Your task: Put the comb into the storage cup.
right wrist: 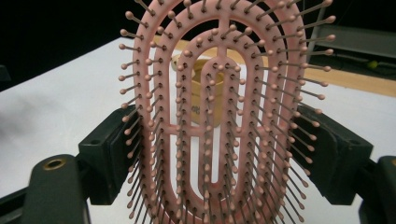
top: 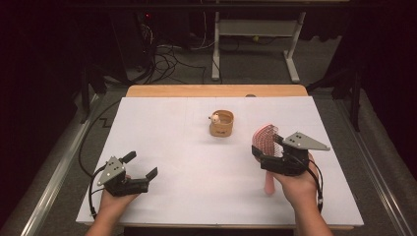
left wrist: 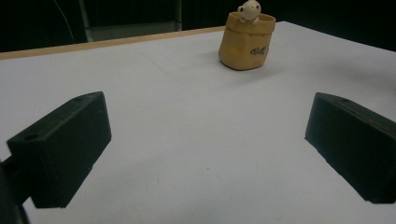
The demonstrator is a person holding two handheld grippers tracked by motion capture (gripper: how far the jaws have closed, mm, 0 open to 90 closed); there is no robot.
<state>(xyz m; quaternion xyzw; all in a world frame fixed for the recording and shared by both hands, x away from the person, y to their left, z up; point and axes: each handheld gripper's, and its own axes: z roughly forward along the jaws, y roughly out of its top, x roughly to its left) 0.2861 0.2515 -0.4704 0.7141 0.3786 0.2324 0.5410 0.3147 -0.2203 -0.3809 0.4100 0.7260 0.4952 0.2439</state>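
While left gripper (top: 143, 166) gapes empty, right gripper (top: 263, 153) clamps pink hairbrush (right wrist: 219, 116) upright.

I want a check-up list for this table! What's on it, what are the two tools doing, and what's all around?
Surface: white board on a wooden table, bare around the things.
Job's things: pink hairbrush held upright, bristle head up, handle hanging below the right tool; tan pot with a small animal figure on its rim, standing apart near the far middle.
Clutter: nothing seen.
Grippers: right tool shut on the hairbrush's head, one jaw on each side; left tool open, nothing between its jaws, low over the board.
Cables: one black cable trails from each tool; a tangle lies on the floor beyond.
Surroundings: dark room, grey desk frame behind the table.
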